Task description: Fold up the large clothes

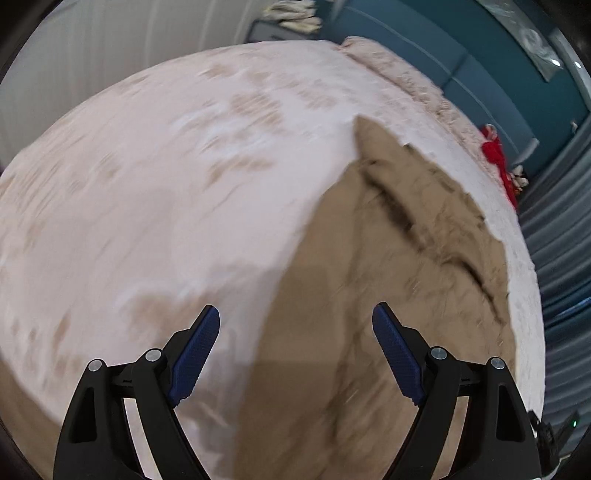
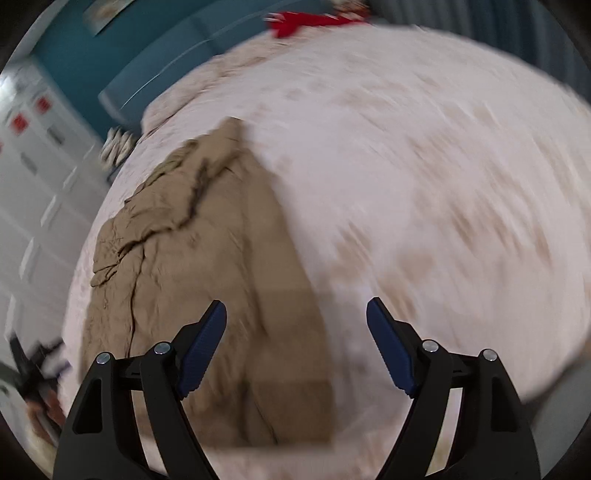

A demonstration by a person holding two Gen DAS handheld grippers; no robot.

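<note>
It's a bedroom in a home: a wide bed (image 1: 184, 184) under a pale patterned cover, a padded teal headboard (image 1: 461, 62) behind it, and white wardrobe doors (image 2: 33, 166) along one wall.

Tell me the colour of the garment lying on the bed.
Plain tan brown garment, no pattern; clearest in the right wrist view.

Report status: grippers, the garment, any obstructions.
Left gripper open, empty. Right gripper open, empty. Tan garment lies rumpled on the pink bedspread, ungripped. Nothing on the garment; red item sits at the far edge.
</note>
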